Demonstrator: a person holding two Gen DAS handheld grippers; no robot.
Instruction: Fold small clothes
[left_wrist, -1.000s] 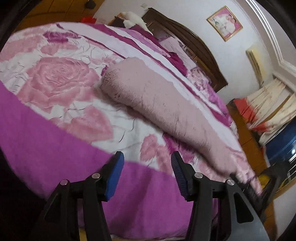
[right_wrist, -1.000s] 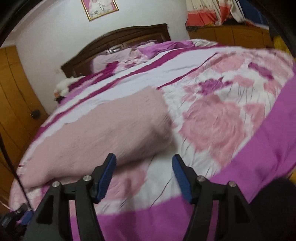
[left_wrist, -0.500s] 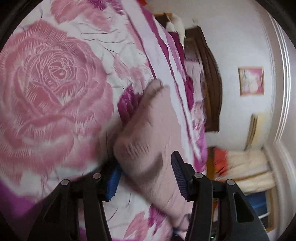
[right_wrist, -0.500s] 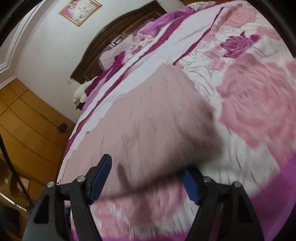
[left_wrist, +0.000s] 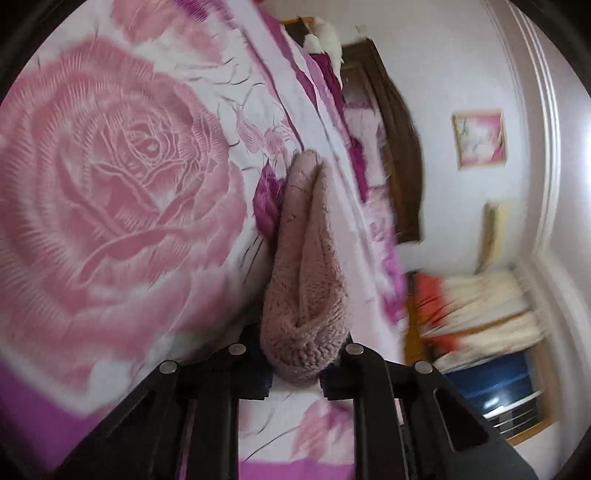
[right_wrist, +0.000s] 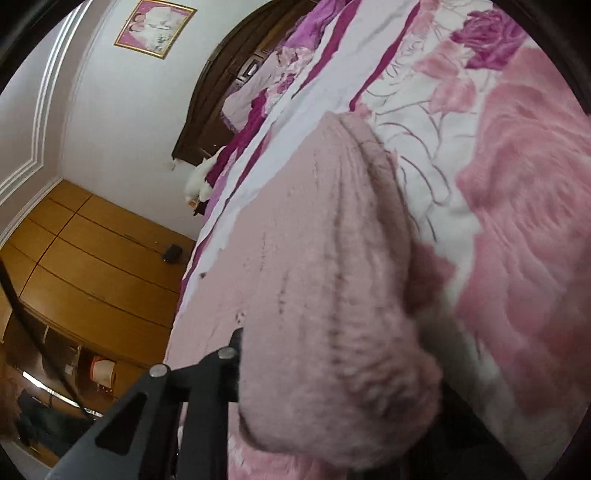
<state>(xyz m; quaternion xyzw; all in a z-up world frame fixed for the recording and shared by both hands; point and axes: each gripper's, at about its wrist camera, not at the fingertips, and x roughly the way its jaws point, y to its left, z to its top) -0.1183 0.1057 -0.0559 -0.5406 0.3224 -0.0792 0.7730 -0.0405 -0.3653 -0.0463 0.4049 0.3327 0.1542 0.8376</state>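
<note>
A pale pink knitted garment (left_wrist: 306, 280) lies on the rose-print bed cover (left_wrist: 122, 192). My left gripper (left_wrist: 295, 369) is shut on one bunched corner of it, with the knit bulging out between the jaws. In the right wrist view the same garment (right_wrist: 317, 280) fills the middle, and my right gripper (right_wrist: 332, 406) is shut on its near edge. The knit hides the right gripper's right finger and both blue pads.
The bed cover (right_wrist: 517, 221) spreads to the right with a purple border. A dark wooden headboard (right_wrist: 221, 74) and pillows stand at the far end. A wooden wardrobe (right_wrist: 92, 258) is at the left. A framed picture (left_wrist: 480, 138) hangs on the wall.
Both grippers have moved down onto the garment's ends and closed on it. They were open above the bed a second ago. The cloth is now bunched in both jaws.
</note>
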